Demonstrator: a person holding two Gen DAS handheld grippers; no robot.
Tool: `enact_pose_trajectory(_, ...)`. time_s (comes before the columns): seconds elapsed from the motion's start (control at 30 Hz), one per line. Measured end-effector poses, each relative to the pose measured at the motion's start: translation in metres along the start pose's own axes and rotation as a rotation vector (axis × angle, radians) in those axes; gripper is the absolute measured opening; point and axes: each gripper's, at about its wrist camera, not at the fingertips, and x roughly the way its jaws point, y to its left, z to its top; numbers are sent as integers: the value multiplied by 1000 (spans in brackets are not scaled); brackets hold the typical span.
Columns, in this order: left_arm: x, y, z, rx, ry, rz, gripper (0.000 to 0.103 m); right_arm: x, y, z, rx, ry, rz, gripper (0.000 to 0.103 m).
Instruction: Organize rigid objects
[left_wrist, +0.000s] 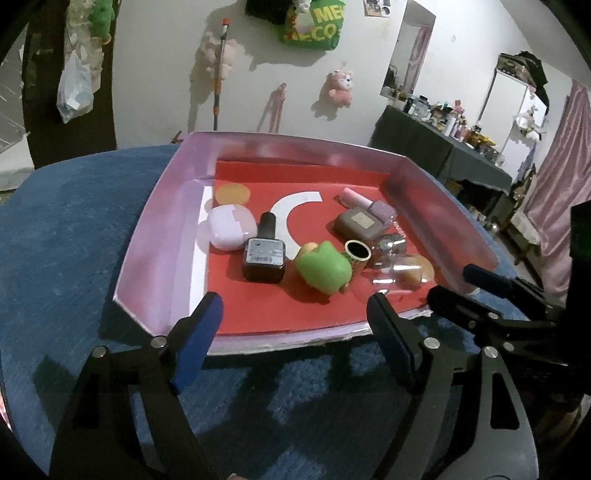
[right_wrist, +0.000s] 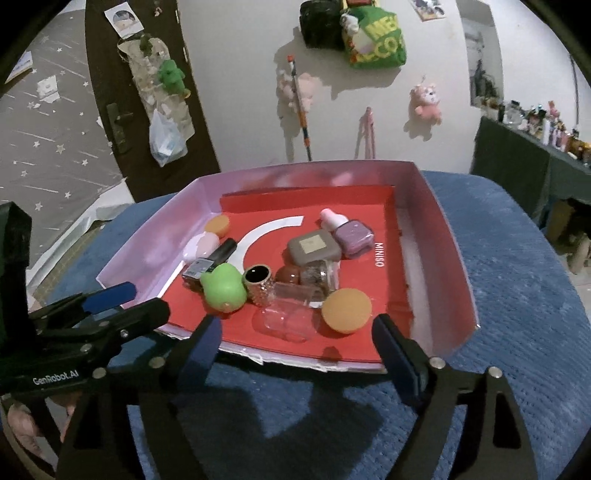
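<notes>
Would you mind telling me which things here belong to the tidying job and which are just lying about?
Job:
tray
green toy
dark bottle
purple bottle
brown case
orange sponge

Lying about:
pink plush
green bag
plastic bag

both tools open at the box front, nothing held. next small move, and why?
Probably ease the right tool forward to the orange puff: it lies nearest the open front of the pink box, apart from the cluster around the green toy. The left tool hovers open, empty.
</notes>
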Motion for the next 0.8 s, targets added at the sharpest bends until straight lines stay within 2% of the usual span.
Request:
enact_pose_trajectory(0.07,1,1,-2,0,1,15,100,-1,0,-2,1,-7,-12,89)
enact_pose_trajectory(0.1,0,1,-4,-3,-7,27,102,-2,0,-3,1,-11,-20,91)
enact_pose_trajectory(0.33,6,4,-10,4,-1,80,102,2,-2,-8,-2,-14,-49,93)
enact_pose_trajectory(0.8,6,7,-12,-4,-2,109,102,0,0,-9,4,-19,-41,94)
